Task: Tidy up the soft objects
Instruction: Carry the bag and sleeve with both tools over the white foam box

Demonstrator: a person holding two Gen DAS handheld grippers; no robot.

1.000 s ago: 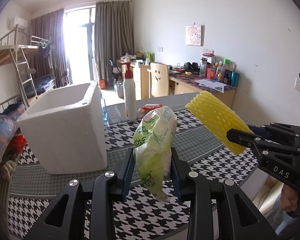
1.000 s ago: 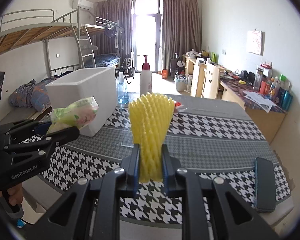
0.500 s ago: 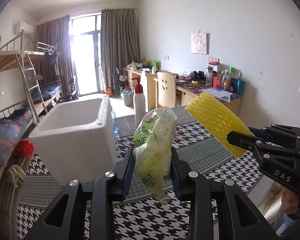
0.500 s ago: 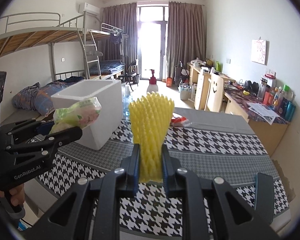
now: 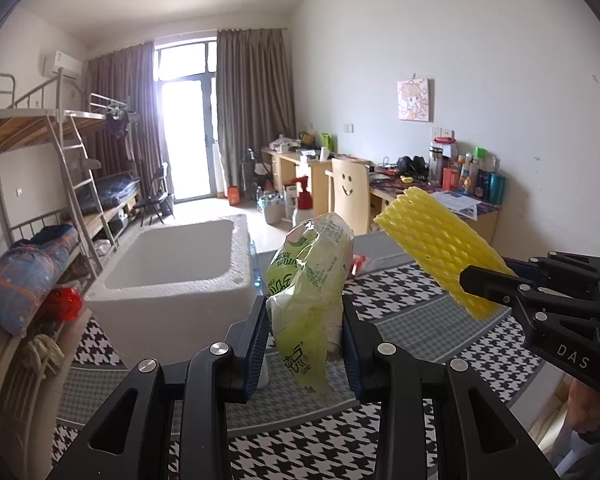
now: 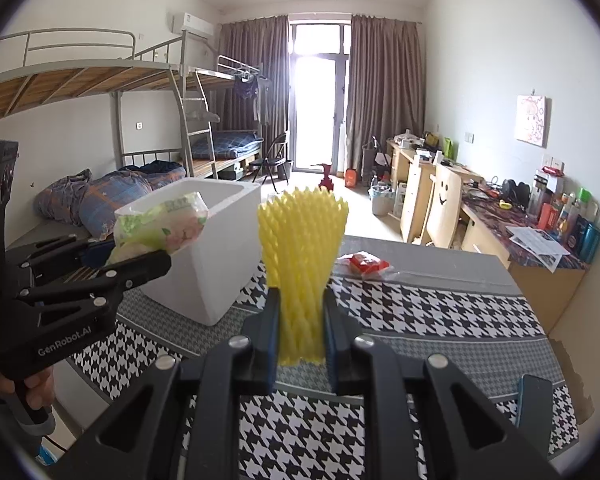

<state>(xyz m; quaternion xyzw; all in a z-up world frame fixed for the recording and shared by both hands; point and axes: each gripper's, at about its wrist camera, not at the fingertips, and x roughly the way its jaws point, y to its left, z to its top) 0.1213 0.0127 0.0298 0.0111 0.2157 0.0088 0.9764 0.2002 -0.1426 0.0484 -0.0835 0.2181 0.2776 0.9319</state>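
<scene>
Left wrist view: the left gripper [image 5: 305, 334] is clamping a green plastic pack [image 5: 310, 280], held upright between both fingers above the houndstooth table [image 5: 420, 320]
Pack handling: it is looking light, crinkly and slippery; its loose lower end is hanging below the fingers, so a hold across the fuller middle seems safest
Box: the white foam box [image 5: 172, 280] is standing open just ahead and to the left, a likely place for soft items
Right wrist view: the right gripper [image 6: 302, 334] is pinching a yellow foam net [image 6: 302, 248] near its lower end, the net fanning upward
Net handling: it is looking very light, springy and easily squashed, so a gentle squeeze should do
Elsewhere: a red packet [image 6: 366, 263] is lying farther back on the table
</scene>
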